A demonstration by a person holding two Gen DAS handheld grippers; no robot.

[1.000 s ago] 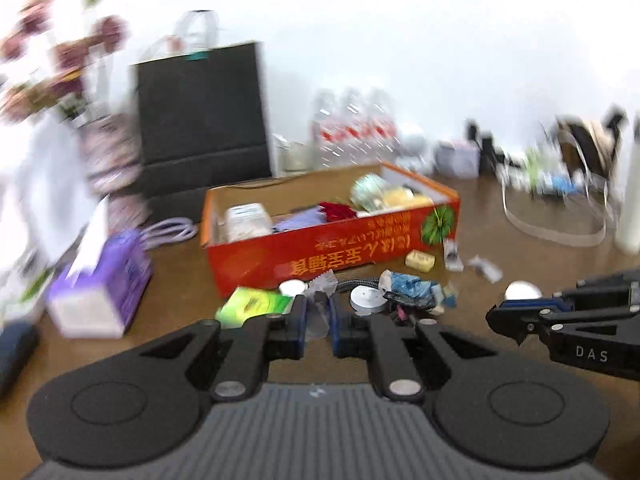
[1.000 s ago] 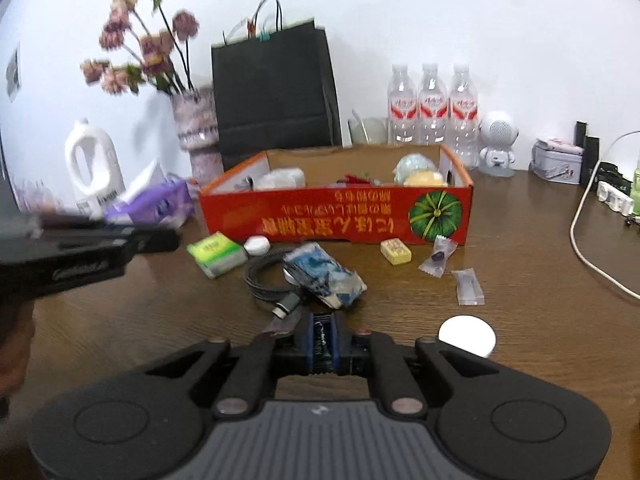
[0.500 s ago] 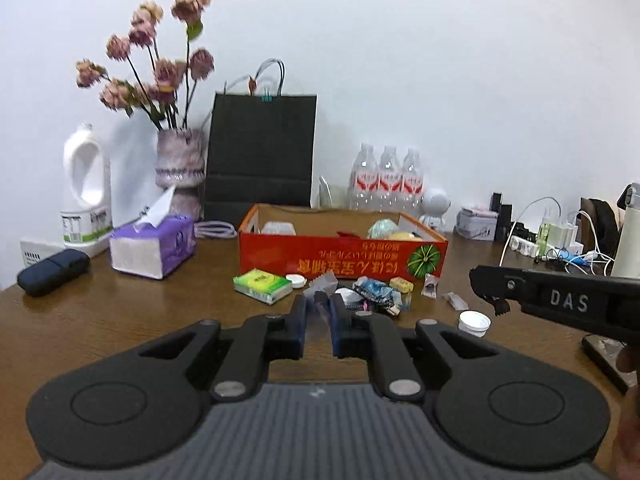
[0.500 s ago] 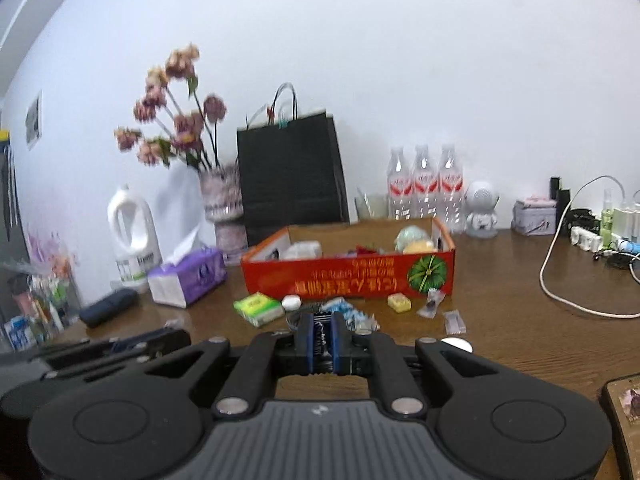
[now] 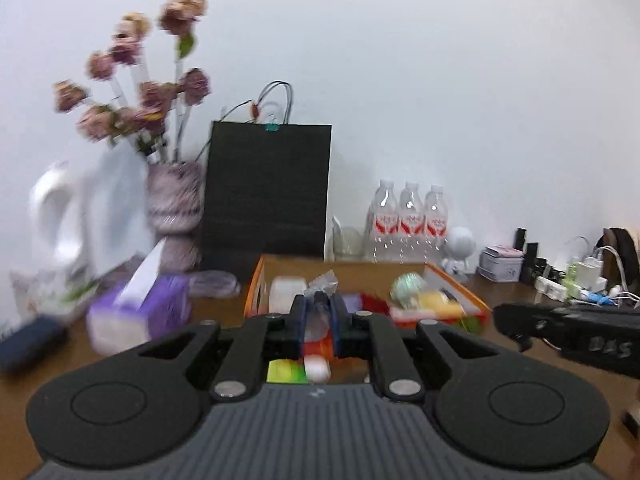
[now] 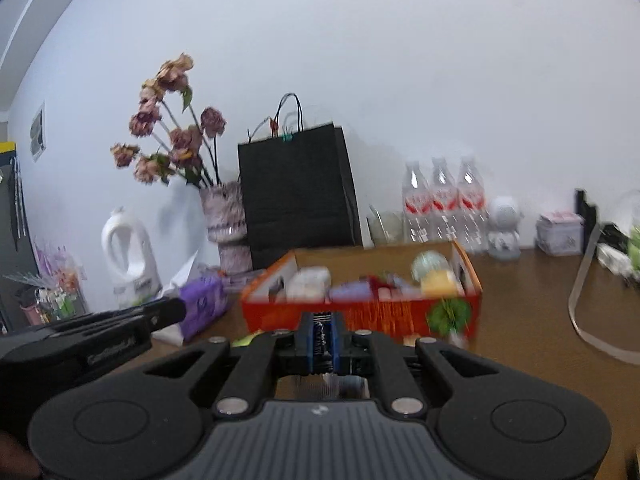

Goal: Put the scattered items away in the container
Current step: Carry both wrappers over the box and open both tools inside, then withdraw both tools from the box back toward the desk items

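Note:
An orange cardboard box [image 5: 474, 306] [image 6: 280, 314] holds several small items. My left gripper [image 5: 319, 312] is shut on a clear plastic wrapper [image 5: 320, 286] and holds it in front of the box, above the table. A green packet [image 5: 286, 371] and a white cap [image 5: 317, 369] lie on the table below it. My right gripper [image 6: 323, 334] is shut, with a dark ridged thing between the pads; I cannot tell what it is. It is raised in front of the box. Each gripper shows at the edge of the other's view.
A black paper bag [image 5: 266, 192], a flower vase [image 5: 174, 200], three water bottles [image 5: 408, 220], a purple tissue box [image 5: 138, 312] and a white jug [image 6: 128, 256] stand behind and left of the box. Chargers and cables [image 5: 580, 284] lie at the right.
Both grippers have moved toward the box and risen, so it looks larger. The left still holds the clear wrapper. The scattered items have dropped below the fingers.

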